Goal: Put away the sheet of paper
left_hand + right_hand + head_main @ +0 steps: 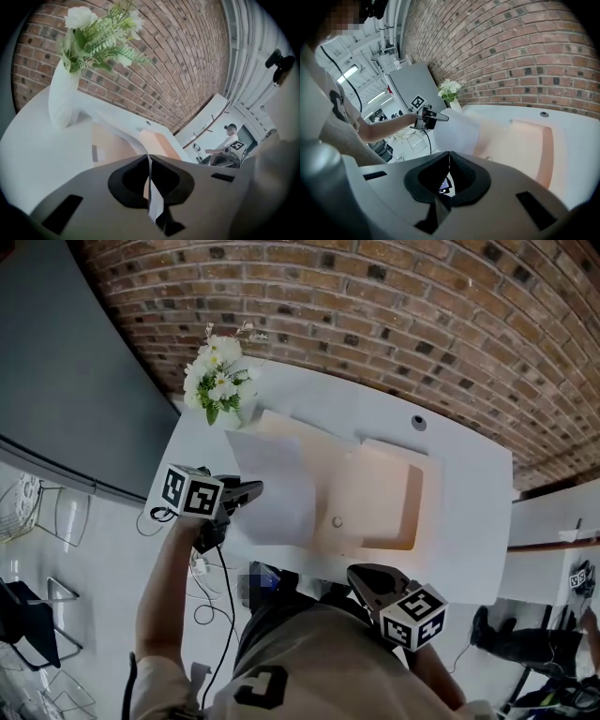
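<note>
We look down on a white desk (469, 474) set against a brick wall (375, 296). Sunk into its top is an open compartment with a pale wooden inside, which we take to be a drawer (384, 502). It stands open and looks empty, so the place for the paper seems ready.

The sheet of paper (272, 488) is not yet put away. It is held over the left part of the drawer, and its left side reaches out over the desk surface. It seems lifted clear of both, though we cannot be sure that no corner touches. We judge the task about halfway done: the sheet is picked up and brought to the opening. It has yet to be lowered in and let go, and the drawer perhaps closed.

The sheet's long axis runs from the person's body toward the wall, with its short edges near and far. It lies roughly flat, faces up, and bows slightly.

The left gripper (248, 491) has its jaws closed on the sheet's left long edge. In the left gripper view, the paper shows as a thin white strip pinched between them. The right gripper (364, 579) waits near the person's body at the desk's front edge, jaws together with nothing between them.

A small white vase of flowers (230, 413) stands on the desk's far left corner, just beyond the sheet.
</note>
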Motion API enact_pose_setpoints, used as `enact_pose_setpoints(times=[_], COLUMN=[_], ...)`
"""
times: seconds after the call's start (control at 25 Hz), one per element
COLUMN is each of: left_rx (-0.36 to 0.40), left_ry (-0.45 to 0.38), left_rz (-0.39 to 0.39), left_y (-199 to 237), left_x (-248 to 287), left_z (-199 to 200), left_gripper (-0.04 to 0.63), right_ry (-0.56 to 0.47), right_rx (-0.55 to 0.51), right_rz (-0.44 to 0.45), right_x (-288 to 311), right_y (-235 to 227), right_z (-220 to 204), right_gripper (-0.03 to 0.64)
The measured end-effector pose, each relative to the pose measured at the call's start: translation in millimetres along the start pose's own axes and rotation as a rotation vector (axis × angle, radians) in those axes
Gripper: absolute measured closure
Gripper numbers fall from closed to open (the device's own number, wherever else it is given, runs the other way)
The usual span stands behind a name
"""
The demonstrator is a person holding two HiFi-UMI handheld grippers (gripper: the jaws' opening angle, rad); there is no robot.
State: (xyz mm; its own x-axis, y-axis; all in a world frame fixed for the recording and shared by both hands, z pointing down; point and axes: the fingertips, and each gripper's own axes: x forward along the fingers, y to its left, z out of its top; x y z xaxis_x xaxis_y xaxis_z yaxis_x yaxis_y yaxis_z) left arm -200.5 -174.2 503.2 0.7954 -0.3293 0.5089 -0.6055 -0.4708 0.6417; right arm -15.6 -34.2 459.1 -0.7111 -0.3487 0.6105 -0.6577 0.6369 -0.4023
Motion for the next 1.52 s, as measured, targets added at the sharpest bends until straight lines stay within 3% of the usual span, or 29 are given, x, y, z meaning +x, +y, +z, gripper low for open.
enact_pose_setpoints(times=[0.48,1.04,1.52], left_rx=[-0.076,-0.100,-0.150], left_ry=[0.107,0.181,0.210], left_rz=[0.108,0.215,0.184], left_y=[36.9,62.4,60.9], left_x=[37.4,67.4,84.4], left_z=[-18.6,-31.6,-32.0], left_gripper=[0.581,0.581,0.581], right_ry=[0.013,0.013,0.008], right_rx=[0.023,0.042,0.054], right_rz=[0.018,0.013,-0.007], right_x=[1.6,-6.9,-15.2], right_y=[-1.2,-15.4,-26.0], right_z=[1.4,-1.3,-1.8], right_gripper=[0.594,0.594,0.594])
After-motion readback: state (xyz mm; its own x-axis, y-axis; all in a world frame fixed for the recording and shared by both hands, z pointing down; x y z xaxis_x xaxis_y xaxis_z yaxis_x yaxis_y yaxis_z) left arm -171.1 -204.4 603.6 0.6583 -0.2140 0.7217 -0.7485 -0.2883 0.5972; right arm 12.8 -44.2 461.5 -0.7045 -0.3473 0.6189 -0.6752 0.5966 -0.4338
